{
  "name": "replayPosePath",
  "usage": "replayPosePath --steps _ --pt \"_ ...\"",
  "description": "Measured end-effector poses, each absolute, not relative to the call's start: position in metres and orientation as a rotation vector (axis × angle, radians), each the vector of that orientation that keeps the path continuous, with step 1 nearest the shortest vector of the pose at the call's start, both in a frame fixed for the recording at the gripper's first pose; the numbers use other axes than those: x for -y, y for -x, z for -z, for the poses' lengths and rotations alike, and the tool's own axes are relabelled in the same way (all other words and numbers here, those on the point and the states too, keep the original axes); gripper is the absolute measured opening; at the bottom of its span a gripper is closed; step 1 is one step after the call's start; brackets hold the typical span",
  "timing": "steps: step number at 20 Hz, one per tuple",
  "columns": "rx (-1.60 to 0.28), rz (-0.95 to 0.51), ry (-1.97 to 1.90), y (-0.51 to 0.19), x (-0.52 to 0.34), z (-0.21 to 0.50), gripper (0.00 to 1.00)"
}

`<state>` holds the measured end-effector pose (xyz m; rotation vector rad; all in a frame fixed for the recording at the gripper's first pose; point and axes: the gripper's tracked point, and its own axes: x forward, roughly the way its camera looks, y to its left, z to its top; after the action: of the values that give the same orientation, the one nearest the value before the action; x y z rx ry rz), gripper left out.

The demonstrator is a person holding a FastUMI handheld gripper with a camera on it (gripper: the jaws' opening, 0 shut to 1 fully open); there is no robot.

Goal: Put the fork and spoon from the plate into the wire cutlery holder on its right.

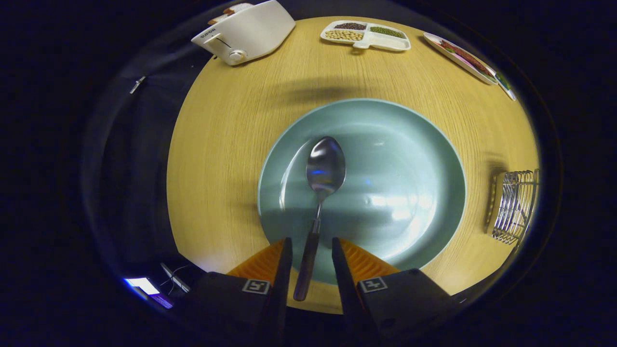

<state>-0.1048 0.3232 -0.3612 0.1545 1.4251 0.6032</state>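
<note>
Jaws [311, 253] at bottom centre stand apart, the spoon [320, 193] handle running between them, seemingly untouched. Its bowl lies on the plate [424, 159] mid-frame, on the bench [217, 159]. Holder [516, 207] at right edge. Toaster [246, 31] upper left, tray [366, 33] top.

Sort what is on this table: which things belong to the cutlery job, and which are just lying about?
Job:
- spoon, bowl on the plate, dark handle between the open gripper fingers, not yet pressed
- plate
- wire cutlery holder, right of the plate

Lying about:
- toaster
- divided tray of beans
- long dish
</note>
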Motion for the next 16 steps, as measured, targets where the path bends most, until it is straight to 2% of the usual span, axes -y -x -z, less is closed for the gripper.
replayPosePath --steps 2,3,4,9,16 --pt "-1.417 -0.594 -0.129 0.107 -0.311 0.360 0.22" --pt "-1.402 -0.606 -0.124 0.101 -0.316 0.364 0.14" --pt "-1.389 -0.613 -0.111 0.099 -0.313 0.363 0.11" --pt "-1.334 -0.681 -0.098 0.093 -0.285 0.333 0.11" --pt "-1.316 -0.684 -0.176 0.079 -0.245 0.307 0.07"
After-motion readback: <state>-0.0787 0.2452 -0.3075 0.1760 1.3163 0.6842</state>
